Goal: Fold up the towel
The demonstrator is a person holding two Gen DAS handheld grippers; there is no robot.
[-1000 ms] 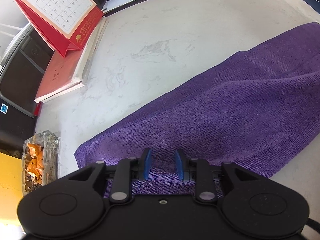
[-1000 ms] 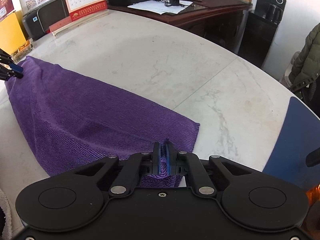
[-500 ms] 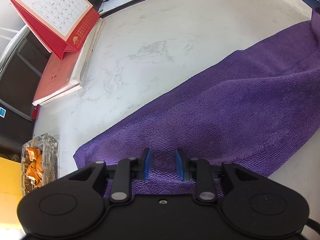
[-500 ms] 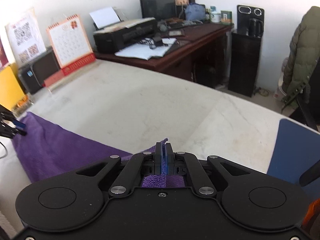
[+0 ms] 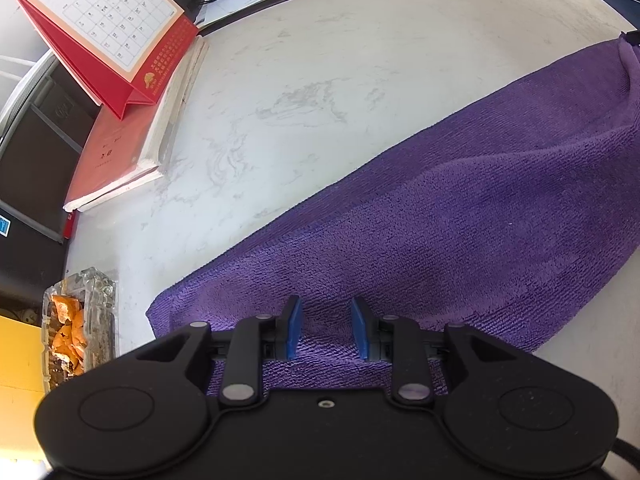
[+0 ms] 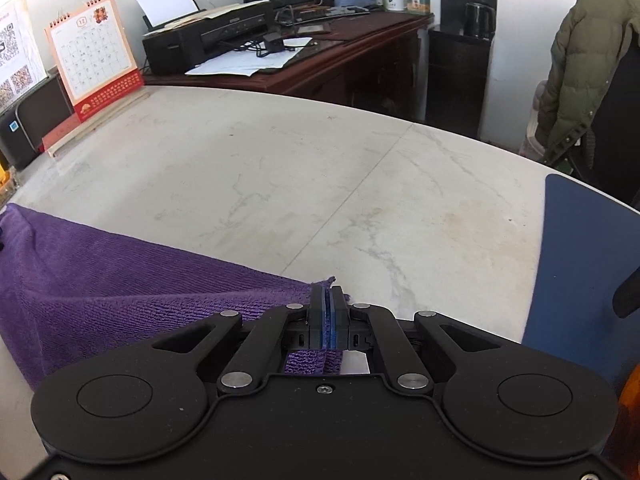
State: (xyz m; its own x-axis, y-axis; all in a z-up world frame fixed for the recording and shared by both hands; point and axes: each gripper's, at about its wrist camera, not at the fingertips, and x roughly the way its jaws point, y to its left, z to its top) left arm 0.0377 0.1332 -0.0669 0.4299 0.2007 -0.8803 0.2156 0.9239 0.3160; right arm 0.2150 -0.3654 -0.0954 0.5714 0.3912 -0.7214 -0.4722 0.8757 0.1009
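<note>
- Orange bits sit in a clear plastic box [image 5: 78, 330] at the far left of the left wrist view; what they are is hard to tell, and the gripper's black body hides the box's near end.
- A red book [image 5: 116, 152] lies along the table's left edge with a red desk calendar [image 5: 106, 26] standing on it.
- The white marble table [image 5: 320, 80] is bare and open beyond the cloth, all the way to its round far edge.
- The purple towel [image 5: 460, 220] lies across the table from near left up to far right, with one long straight edge facing the open room. Its near edge is hidden under the gripper.
- The left gripper [image 5: 325, 330] has its blue pads spread apart over the towel's near end. The cloth lies between them, but the pads do not press it.
- In the right wrist view, the towel [image 6: 120, 280] is cut off at the left side.
- The right gripper [image 6: 328, 316] is pressed tight on a towel corner, and a small purple tip sticks out past the pads.
- A dark blue chair back [image 6: 580, 264] stands just beside the table's right edge.
- Far off are a printer [image 6: 208, 40] on a brown desk and a green coat [image 6: 584, 60].
</note>
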